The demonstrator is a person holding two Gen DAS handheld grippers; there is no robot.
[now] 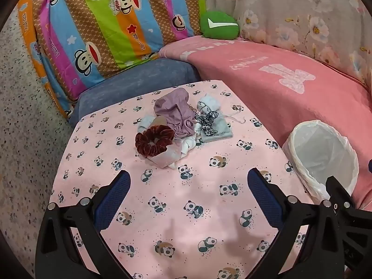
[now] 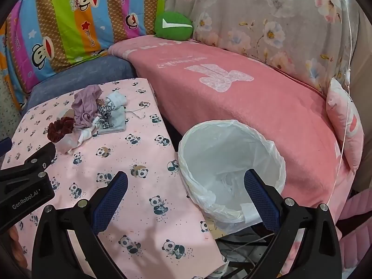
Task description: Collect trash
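Two pairs of tongs are hovering wide open and empty above a bench draped in a pink panda-print cloth, with the collecting apparently not yet started. Seen from the left wrist, the left tongs are pointing down toward a small heap of trash sitting just above the centre of the frame: a dark red velvet scrunchie at the near edge, a crumpled mauve fabric piece behind it, a leopard-print scrap lying on a grey pouch, and white bits that are possibly tissue or cloth, too bunched to name. The white-lined bin is standing beside the bench at centre right of the right wrist view, against a pink blanket, and the right tongs are hanging over its near rim. The liner is looking empty, though its bottom is partly hidden.

Doing this step well is likely a matter of taking one item at a time. The scrunchie, nearest and springy, is offering the easiest bite: the tongs should be straddling its ring, closing on the velvet alone and lifting clear before travelling, so that neither the cloth nor the neighbouring scraps are getting dragged along. Releasing over the middle of the bin, not its rim, should be keeping the loose liner from snagging.
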